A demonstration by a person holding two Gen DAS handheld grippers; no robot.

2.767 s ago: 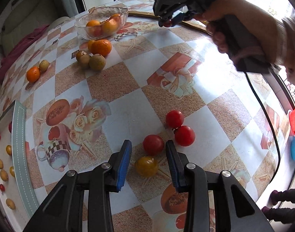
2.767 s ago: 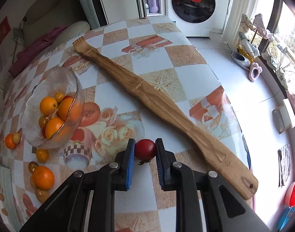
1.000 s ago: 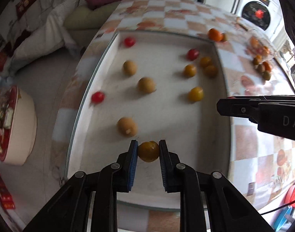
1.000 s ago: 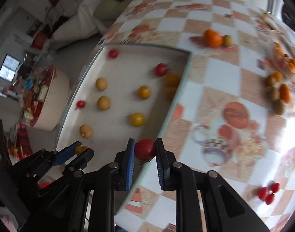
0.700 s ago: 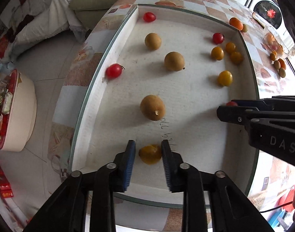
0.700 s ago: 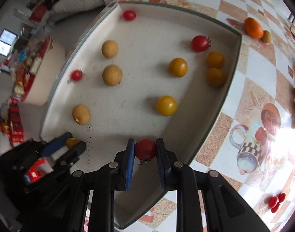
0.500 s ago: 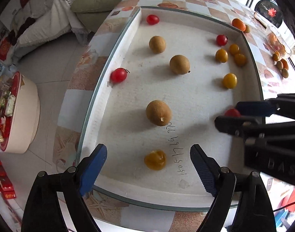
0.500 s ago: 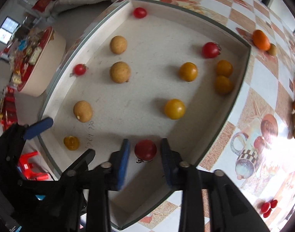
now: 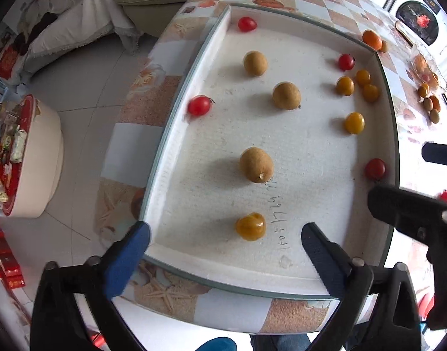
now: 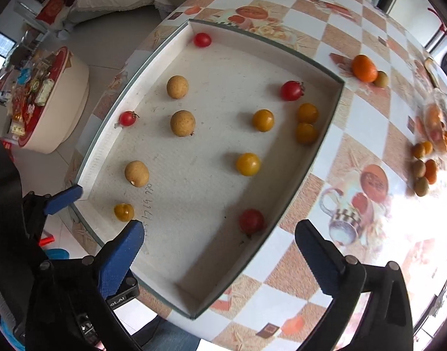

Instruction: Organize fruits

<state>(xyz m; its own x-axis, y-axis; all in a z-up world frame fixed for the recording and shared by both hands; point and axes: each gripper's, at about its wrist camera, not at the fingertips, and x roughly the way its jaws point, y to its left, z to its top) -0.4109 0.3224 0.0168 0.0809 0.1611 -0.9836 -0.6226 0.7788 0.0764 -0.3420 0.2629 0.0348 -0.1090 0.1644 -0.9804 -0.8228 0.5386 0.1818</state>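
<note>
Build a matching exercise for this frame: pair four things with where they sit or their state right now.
Things:
1. orange fruit
2. red tomato
3. yellow tomato
4. left gripper

Places or states:
A. open, holding nothing
B. in the tray, by its right-hand wall
C. on the tablecloth, outside the tray
D. in the tray, lying apart between blue fingers

Pairs: 1-C, 2-B, 3-D, 4-A

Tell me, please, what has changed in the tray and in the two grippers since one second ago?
Both let go. The left hand-held gripper set the yellow tomato on the tray floor and opened wide. The right hand-held gripper released the red tomato near the tray's wall and opened too. The other fruits in the tray lie as before.
</note>
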